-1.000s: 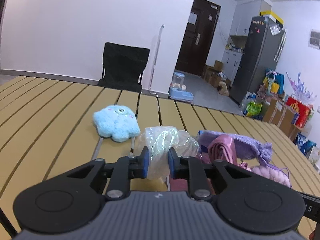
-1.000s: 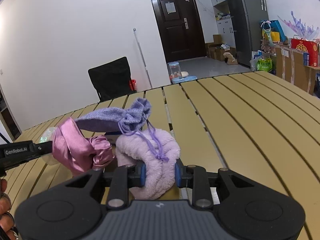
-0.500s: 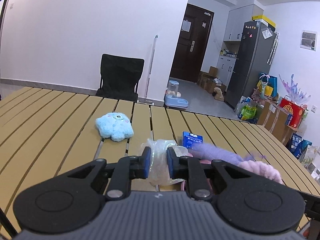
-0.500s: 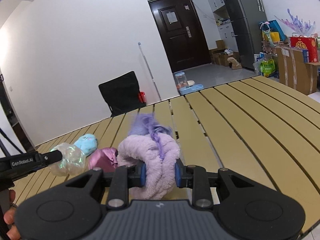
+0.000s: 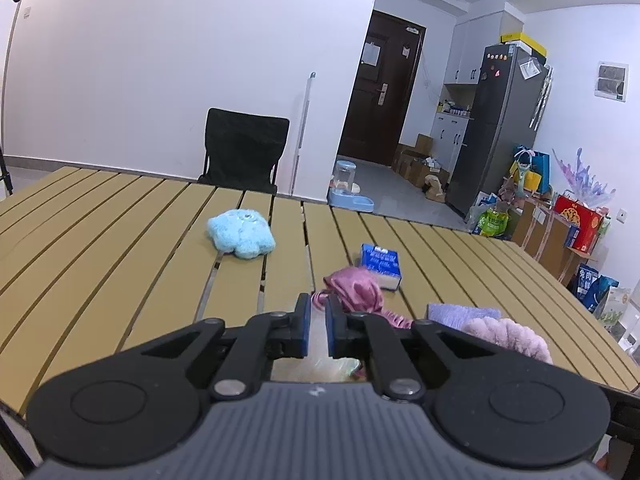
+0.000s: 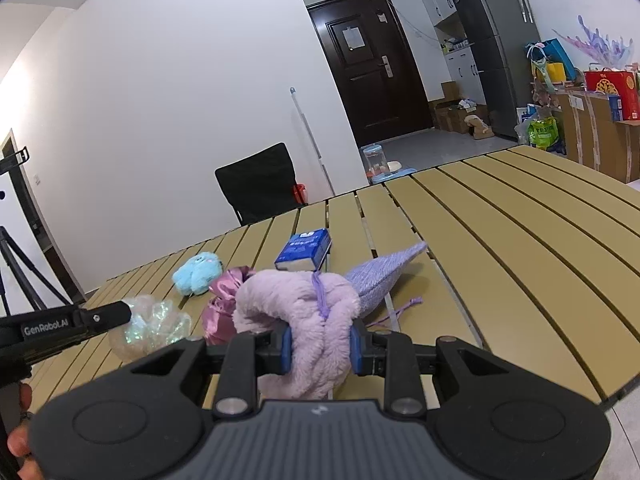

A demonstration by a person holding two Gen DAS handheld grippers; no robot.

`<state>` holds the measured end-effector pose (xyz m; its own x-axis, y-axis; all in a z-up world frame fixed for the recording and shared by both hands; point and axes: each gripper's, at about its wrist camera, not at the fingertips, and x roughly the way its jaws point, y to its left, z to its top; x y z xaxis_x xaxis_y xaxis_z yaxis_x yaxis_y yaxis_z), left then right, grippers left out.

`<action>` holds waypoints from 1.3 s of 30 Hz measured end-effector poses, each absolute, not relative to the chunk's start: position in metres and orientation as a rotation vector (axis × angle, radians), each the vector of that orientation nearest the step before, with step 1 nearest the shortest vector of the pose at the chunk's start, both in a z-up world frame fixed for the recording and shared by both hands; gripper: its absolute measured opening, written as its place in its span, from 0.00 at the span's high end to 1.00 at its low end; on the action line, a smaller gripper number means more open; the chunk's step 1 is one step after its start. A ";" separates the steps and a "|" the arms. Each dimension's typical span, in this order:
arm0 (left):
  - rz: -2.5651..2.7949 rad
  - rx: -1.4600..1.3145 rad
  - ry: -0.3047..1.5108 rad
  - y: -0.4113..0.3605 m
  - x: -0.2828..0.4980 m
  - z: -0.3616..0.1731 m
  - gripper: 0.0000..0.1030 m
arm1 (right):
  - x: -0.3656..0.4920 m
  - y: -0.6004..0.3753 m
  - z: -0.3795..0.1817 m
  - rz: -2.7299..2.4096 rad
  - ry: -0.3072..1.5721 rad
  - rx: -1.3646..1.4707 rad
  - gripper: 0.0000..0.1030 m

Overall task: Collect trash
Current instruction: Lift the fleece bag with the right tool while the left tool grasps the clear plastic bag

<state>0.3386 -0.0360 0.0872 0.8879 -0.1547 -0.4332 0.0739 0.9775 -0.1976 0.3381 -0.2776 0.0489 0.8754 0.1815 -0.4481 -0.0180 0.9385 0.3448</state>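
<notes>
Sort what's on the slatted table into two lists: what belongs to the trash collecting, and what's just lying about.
Part of the job:
- crinkly clear plastic wrapper, held in the left tool
- fluffy lilac pouch, gripped by the right tool

Just lying about, as far as I can judge:
- blue plush toy
- blue box
- pink satin bag
- purple knit pouch

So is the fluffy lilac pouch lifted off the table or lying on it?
Lifted: the fluffy lilac pouch hangs clamped in the right hand-held gripper above the table.
</notes>
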 end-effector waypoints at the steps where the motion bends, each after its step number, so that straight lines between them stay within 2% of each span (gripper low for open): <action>1: -0.117 -0.177 0.470 -0.036 0.337 0.085 0.92 | 0.337 -0.277 0.047 0.105 0.502 0.337 0.75; 8: -0.095 -0.159 0.550 -0.028 0.337 0.060 0.92 | 0.341 -0.270 0.031 0.088 0.566 0.322 0.74; 10: -0.101 -0.166 0.560 -0.025 0.338 0.057 0.90 | 0.342 -0.269 0.029 0.087 0.576 0.322 0.69; 12: -0.114 -0.181 0.565 -0.021 0.339 0.056 0.88 | 0.341 -0.270 0.027 0.069 0.581 0.327 0.58; 14: -0.124 -0.196 0.567 -0.020 0.340 0.055 0.72 | 0.343 -0.273 0.025 0.044 0.585 0.325 0.54; 15: -0.129 -0.203 0.562 -0.020 0.340 0.054 0.54 | 0.341 -0.276 0.024 0.035 0.585 0.326 0.48; 16: -0.133 -0.206 0.554 -0.020 0.340 0.054 0.40 | 0.341 -0.277 0.024 0.025 0.582 0.326 0.45; 18: -0.136 -0.205 0.535 -0.024 0.339 0.055 0.29 | 0.338 -0.279 0.025 0.011 0.575 0.318 0.34; 21: -0.161 -0.202 0.528 -0.033 0.343 0.054 0.22 | 0.336 -0.282 0.026 -0.004 0.567 0.306 0.23; 24: -0.152 -0.183 0.551 -0.044 0.351 0.047 0.22 | 0.335 -0.286 0.026 -0.019 0.569 0.299 0.22; 27: -0.136 -0.168 0.585 -0.051 0.361 0.038 0.28 | 0.333 -0.292 0.026 -0.028 0.563 0.301 0.20; 29: -0.131 -0.167 0.605 -0.054 0.366 0.032 0.46 | 0.330 -0.296 0.028 -0.034 0.553 0.300 0.17; 30: -0.133 -0.168 0.615 -0.054 0.369 0.030 0.62 | 0.329 -0.298 0.029 -0.036 0.548 0.300 0.16; 34: -0.123 -0.174 0.601 -0.053 0.368 0.029 0.67 | 0.327 -0.304 0.029 -0.043 0.552 0.299 0.15; 39: -0.104 -0.171 0.568 -0.048 0.360 0.037 0.67 | 0.322 -0.309 0.031 -0.046 0.548 0.303 0.15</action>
